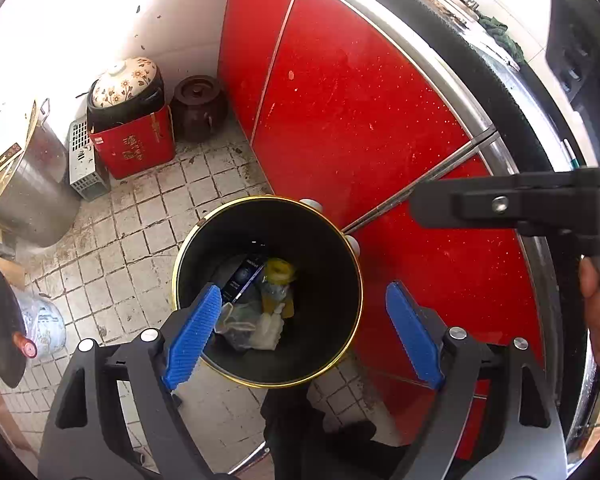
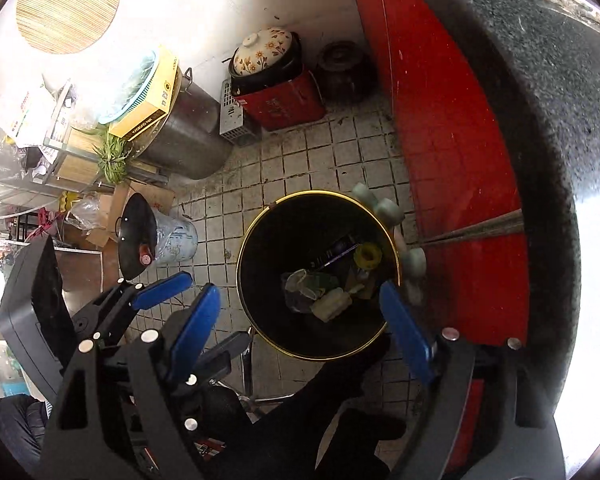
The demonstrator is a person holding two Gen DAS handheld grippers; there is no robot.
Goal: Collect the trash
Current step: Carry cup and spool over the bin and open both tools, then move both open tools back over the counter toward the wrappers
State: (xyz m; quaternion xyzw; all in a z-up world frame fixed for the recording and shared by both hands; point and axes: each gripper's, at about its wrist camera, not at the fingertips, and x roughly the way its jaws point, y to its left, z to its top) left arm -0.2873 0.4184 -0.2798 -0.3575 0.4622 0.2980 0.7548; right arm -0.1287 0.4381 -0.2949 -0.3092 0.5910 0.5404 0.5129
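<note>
A black trash bin with a gold rim [image 1: 180, 256] [image 2: 244, 240] stands on the tiled floor beside the red cabinet. Inside lie a dark blue box [image 1: 242, 276] [image 2: 336, 254], a yellow roll [image 1: 278, 270] [image 2: 367, 256], a clear plastic bag [image 1: 236, 326] [image 2: 298, 288] and pale crumpled pieces [image 1: 268, 330] [image 2: 332, 304]. My left gripper [image 1: 304, 332] is open and empty above the bin's near side. My right gripper [image 2: 304, 328] is open and empty above the bin. The left gripper also shows in the right wrist view [image 2: 176, 292], at lower left.
Red cabinet doors [image 1: 360, 100] [image 2: 440, 120] rise on the right under a dark counter edge. A steel pot [image 1: 32, 192] [image 2: 188, 136], a red box with a flowered pot [image 1: 134, 144] [image 2: 278, 98], a brown jar [image 1: 198, 106] and a black wok [image 2: 136, 232] ring the floor.
</note>
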